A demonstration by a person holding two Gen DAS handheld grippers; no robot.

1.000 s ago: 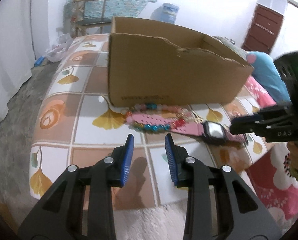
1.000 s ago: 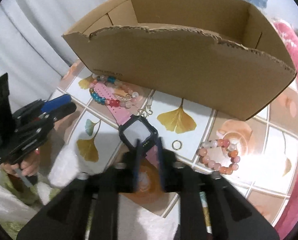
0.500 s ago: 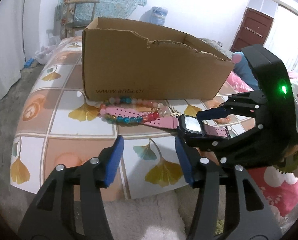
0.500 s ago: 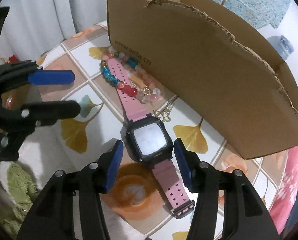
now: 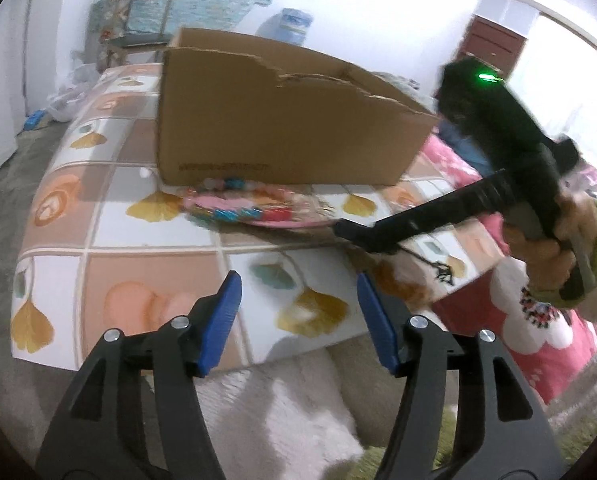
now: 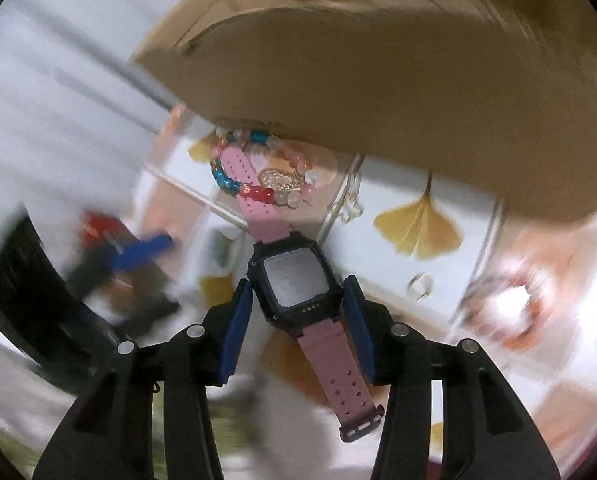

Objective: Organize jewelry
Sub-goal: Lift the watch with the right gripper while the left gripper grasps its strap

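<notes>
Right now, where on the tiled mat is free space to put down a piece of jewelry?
Free: the near tiles of the tiled mat, between its front edge and the beaded bracelet; also the tiles left of the cardboard box. Crowded: the strip before the box, with bracelet, watch and ring.

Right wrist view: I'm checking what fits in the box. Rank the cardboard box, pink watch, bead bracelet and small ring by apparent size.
1. cardboard box, by far largest.
2. pink watch, though nearness to the camera inflates it.
3. bead bracelet.
4. small ring, smallest.
</notes>
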